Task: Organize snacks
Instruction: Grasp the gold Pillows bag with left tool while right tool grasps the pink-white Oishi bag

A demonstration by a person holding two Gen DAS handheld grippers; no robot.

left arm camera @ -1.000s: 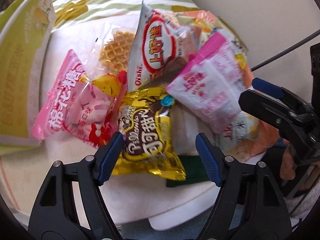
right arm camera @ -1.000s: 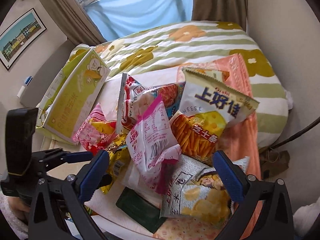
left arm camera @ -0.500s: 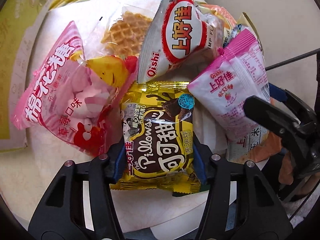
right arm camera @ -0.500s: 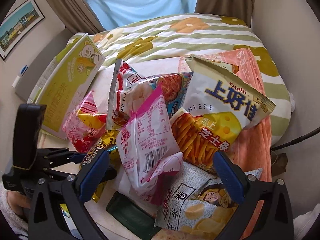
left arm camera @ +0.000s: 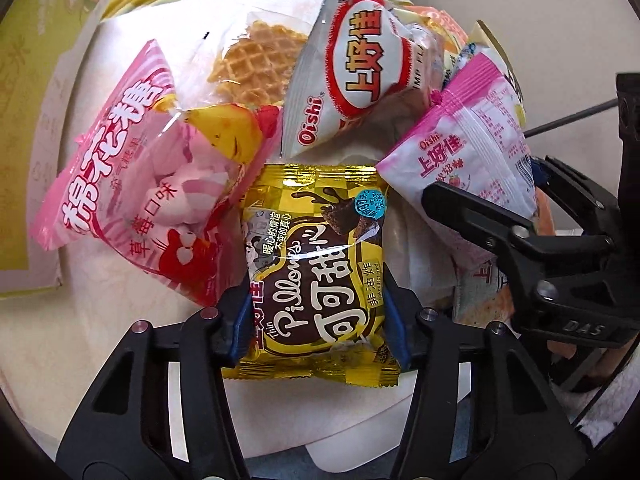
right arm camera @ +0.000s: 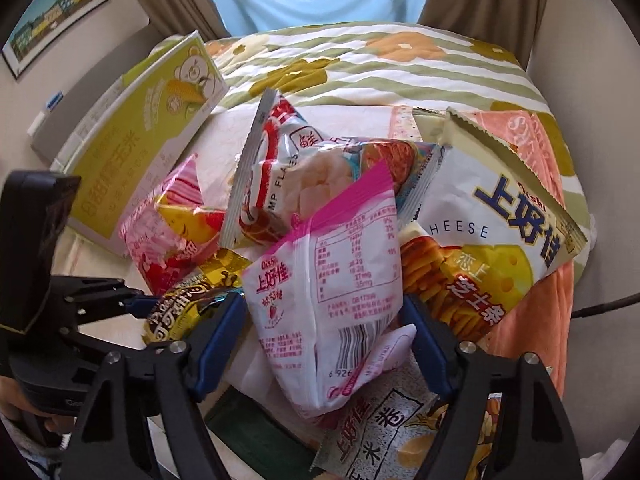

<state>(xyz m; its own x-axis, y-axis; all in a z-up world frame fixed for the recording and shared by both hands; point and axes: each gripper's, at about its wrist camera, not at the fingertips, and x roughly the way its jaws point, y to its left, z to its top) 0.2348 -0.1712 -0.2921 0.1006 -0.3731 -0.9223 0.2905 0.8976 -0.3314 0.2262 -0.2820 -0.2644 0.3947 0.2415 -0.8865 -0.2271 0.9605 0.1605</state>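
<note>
A pile of snack bags lies on a white tray. My left gripper (left arm camera: 318,320) is shut on the gold Pillows chocolate bag (left arm camera: 316,264), its blue pads pressing both sides of the bag's near end. My right gripper (right arm camera: 324,344) has its jaws around the pink-and-white Oishi strawberry bag (right arm camera: 328,304), pads touching its sides. Around them lie a pink marshmallow bag (left arm camera: 132,184), a waffle pack (left arm camera: 256,64), a white-and-red Oishi shrimp flakes bag (left arm camera: 356,72) and a cheese stick bag (right arm camera: 492,232). The right gripper's arm (left arm camera: 520,240) shows in the left wrist view.
A yellow-green corn snack box (right arm camera: 136,140) lies at the left on the tray's edge. A striped floral quilt (right arm camera: 360,64) lies behind. An orange towel (right arm camera: 532,320) lies under the right bags. A rice roll bag (right arm camera: 384,432) and a dark green packet (right arm camera: 256,436) lie nearest.
My left gripper moved forward and closed on the gold Pillows bag. My right gripper advanced and closed its jaws around the pink-and-white strawberry bag.
</note>
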